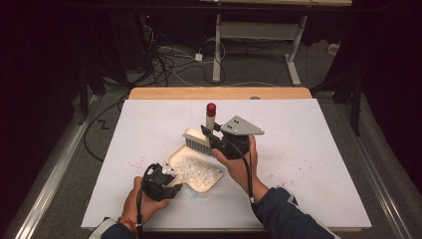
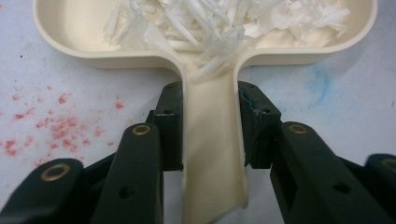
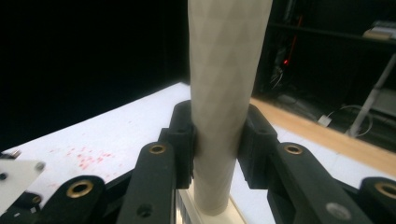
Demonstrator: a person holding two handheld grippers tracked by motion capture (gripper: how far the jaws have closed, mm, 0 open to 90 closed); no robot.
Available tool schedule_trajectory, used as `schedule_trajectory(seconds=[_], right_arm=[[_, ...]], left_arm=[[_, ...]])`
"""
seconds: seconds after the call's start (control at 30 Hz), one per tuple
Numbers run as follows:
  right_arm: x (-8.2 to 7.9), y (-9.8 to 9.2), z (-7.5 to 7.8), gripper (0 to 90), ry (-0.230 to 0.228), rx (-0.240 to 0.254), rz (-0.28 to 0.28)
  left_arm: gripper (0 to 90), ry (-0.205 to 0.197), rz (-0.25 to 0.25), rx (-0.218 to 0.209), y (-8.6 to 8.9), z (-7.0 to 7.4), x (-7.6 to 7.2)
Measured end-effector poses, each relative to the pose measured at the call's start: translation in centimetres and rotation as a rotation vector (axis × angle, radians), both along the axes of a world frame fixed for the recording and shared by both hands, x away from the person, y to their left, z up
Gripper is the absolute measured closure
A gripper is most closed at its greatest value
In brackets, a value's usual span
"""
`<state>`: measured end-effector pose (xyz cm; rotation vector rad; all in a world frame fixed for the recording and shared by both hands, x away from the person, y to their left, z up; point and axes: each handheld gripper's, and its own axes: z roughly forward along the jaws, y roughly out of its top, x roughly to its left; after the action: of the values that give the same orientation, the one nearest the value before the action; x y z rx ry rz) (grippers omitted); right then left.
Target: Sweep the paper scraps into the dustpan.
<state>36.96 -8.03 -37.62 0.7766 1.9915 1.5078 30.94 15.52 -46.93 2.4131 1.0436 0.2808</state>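
Observation:
A cream dustpan (image 1: pixel 196 172) lies on the white table top, holding a heap of white paper shreds (image 1: pixel 198 170). My left gripper (image 1: pixel 169 180) is shut on the dustpan's handle (image 2: pixel 212 154), with a pad on each side of it. A cream hand brush (image 1: pixel 198 140) with a red-tipped handle (image 1: pixel 211 115) hangs just above the pan's far edge, bristles down. My right gripper (image 1: pixel 213 135) is shut on that handle (image 3: pixel 222 93), which stands upright between the jaws. The shreds (image 2: pixel 224 23) crowd the pan's tray near the handle's root.
Red crumbs (image 1: pixel 137 163) speckle the white sheet left of the pan, and more red specks (image 1: pixel 271 175) lie to its right. A faint blue smear (image 2: pixel 322 81) marks the sheet beside the pan. A wooden strip (image 1: pixel 219 93) edges the table's far side; cables lie on the floor beyond.

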Motion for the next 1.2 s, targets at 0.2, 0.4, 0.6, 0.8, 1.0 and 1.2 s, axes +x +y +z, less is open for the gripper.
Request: schedule_trajectory(seconds=[0.2,0.4,0.6,0.8,1.0,1.2], right_arm=[[0.2,-2.3,0.6,71.0,0.007,0.019,-0.014],[-0.3,-4.4,0.5,71.1,0.001,-0.018,-0.022],[-1.9,-7.4,0.2,71.1,0.016,-0.099,0.002],[-3.5,-8.0,-0.6,71.1,0.066,-0.122,0.062],[-4.8,-5.7,-0.9,71.1,0.075,-0.132,0.148],[-5.2,-3.7,-1.1,71.1,0.071,-0.134,0.182]], left_arm=[[63.5,-0.004,-0.009,0.013,0.1,0.0,-0.1],[63.6,-0.001,-0.010,0.015,0.7,0.0,-0.6],[63.6,0.000,-0.002,0.014,0.9,0.0,-0.8],[63.5,0.004,0.002,0.019,0.9,0.0,-0.8],[63.5,0.006,0.005,0.019,0.8,0.0,-0.8],[63.4,0.003,0.009,0.008,0.9,0.0,-0.8]])
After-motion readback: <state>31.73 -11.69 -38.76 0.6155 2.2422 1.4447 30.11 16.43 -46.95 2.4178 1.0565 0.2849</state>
